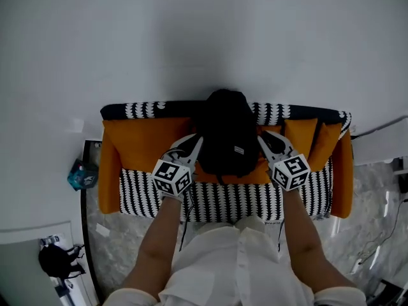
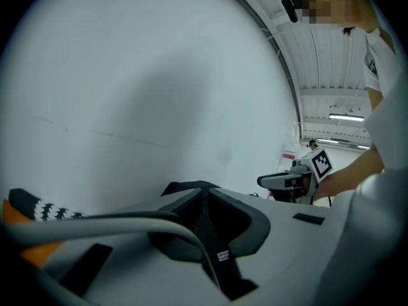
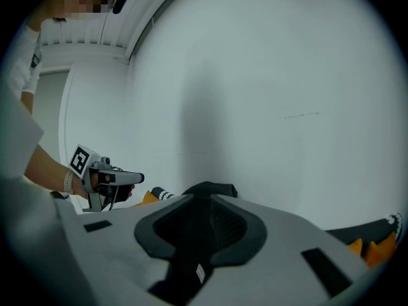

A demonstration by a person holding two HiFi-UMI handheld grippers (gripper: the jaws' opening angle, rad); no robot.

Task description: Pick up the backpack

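A black backpack (image 1: 226, 132) stands upright in the middle of the sofa (image 1: 143, 142), leaning on its back. My left gripper (image 1: 193, 143) is at the pack's left side and my right gripper (image 1: 264, 138) at its right side. In the left gripper view the left gripper (image 2: 204, 194) is shut on a black backpack strap (image 2: 221, 263) with a small label. In the right gripper view a labelled strap (image 3: 190, 274) lies between the jaws of the right gripper (image 3: 208, 200), which stand slightly apart. The pack's top (image 3: 211, 189) shows just beyond the tips.
The sofa has orange cushions and a black-and-white patterned cover (image 1: 223, 203), with orange pillows (image 1: 312, 139) at its right end. A white wall rises right behind it. A teal thing (image 1: 81, 174) lies left of the sofa, a black device (image 1: 57, 260) stands lower left, and cables (image 1: 376, 247) cross the floor at right.
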